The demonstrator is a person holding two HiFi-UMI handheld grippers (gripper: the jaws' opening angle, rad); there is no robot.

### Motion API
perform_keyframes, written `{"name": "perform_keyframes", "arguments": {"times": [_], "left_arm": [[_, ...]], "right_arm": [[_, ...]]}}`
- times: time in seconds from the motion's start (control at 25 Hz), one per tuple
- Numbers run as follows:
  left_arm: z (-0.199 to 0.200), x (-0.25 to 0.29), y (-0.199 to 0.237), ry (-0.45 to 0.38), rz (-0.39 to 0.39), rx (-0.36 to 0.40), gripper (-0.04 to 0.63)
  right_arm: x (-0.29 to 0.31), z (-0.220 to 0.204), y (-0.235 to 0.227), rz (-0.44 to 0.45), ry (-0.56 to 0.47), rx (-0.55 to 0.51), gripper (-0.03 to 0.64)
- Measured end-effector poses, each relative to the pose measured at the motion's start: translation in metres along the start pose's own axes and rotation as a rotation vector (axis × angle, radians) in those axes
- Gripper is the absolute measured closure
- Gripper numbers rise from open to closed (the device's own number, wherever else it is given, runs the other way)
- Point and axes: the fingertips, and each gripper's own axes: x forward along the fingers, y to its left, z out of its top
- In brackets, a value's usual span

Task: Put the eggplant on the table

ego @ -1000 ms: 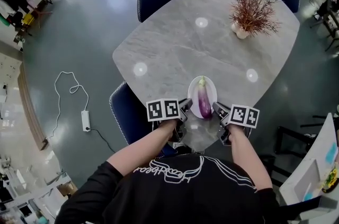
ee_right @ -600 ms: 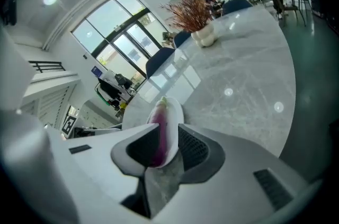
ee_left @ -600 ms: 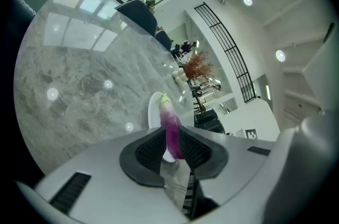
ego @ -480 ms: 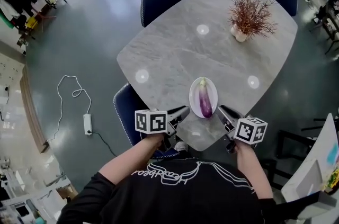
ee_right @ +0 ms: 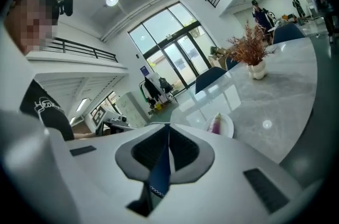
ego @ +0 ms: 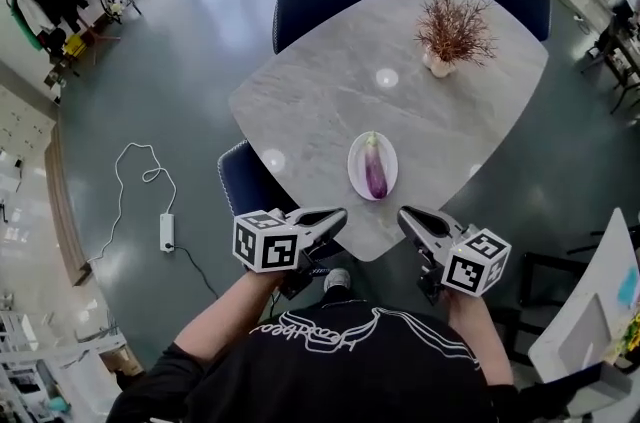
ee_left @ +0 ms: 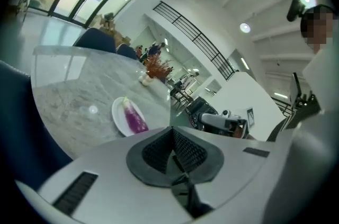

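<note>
Eggplant [ego: 375, 173] lies lengthwise on a white plate [ego: 354, 173] on the grey stone table [ego: 330, 91], near the corner closest to the person, its green stem end pointing toward the far side. It and the plate sit at the same spot on the table as a second ago.

What has changed is the grippers. A second ago they flanked the plate, tips just beside the eggplant. Half a second ago they had drawn back to the table's near edge. Now the left gripper [ego: 336, 215] and the right gripper [ego: 405, 216] are both off the table, held in front of the person's chest, well apart from the plate, their tips angled in toward each other. The head view also takes in more of the room than before.

In each gripper's own view the jaws are pressed together with nothing between them; the plate and eggplant show beyond them on the tabletop.

A vase of dried reddish branches [ego: 452, 31] stands at the far end of the table, dark blue chairs [ego: 318, 1] are drawn up round it, and a white power strip [ego: 166, 231] with its cord lies on the floor to the left.

White script runs across the person's black shirt [ego: 350, 361], but I cannot read it. Each gripper's cube [ego: 266, 242] bears black-and-white square markers, no lettering.
</note>
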Motion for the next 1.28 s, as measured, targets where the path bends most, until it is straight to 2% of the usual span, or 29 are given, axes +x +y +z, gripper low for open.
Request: {"name": "perform_keyframes", "arguments": {"times": [0.04, 0.16, 0.36, 0.44, 0.6, 0.72, 0.84, 1.08, 1.28], "left_arm": [[-0.002, -0.004, -0.017, -0.014, -0.027, 0.013, 0.586], [-0.011, -0.017, -0.066, -0.06, -0.117, 0.023, 0.586], [-0.037, -0.037, -0.138, -0.108, -0.183, 0.071, 0.586], [-0.052, -0.044, -0.165, -0.126, -0.202, 0.112, 0.586], [-0.093, -0.057, -0.21, -0.137, -0.205, 0.231, 0.586], [-0.119, -0.075, -0.24, -0.173, -0.224, 0.247, 0.586], [-0.145, -0.09, -0.267, -0.191, -0.205, 0.288, 0.586], [-0.188, -0.097, -0.314, -0.18, -0.197, 0.341, 0.586], [-0.209, -0.104, -0.332, -0.163, -0.171, 0.374, 0.586]], "right_arm": [[-0.012, 0.0, 0.006, -0.007, -0.022, 0.007, 0.605], [-0.049, -0.004, 0.023, -0.007, -0.075, 0.026, 0.611], [-0.097, -0.038, 0.066, 0.091, -0.061, 0.076, 0.611], [-0.116, -0.051, 0.084, 0.115, -0.06, 0.062, 0.611], [-0.155, -0.08, 0.116, 0.14, -0.056, -0.001, 0.611], [-0.185, -0.098, 0.142, 0.156, -0.064, -0.049, 0.611], [-0.213, -0.115, 0.167, 0.165, -0.072, -0.075, 0.611], [-0.253, -0.144, 0.2, 0.188, -0.073, -0.098, 0.611], [-0.271, -0.155, 0.221, 0.21, -0.062, -0.122, 0.611]]}}
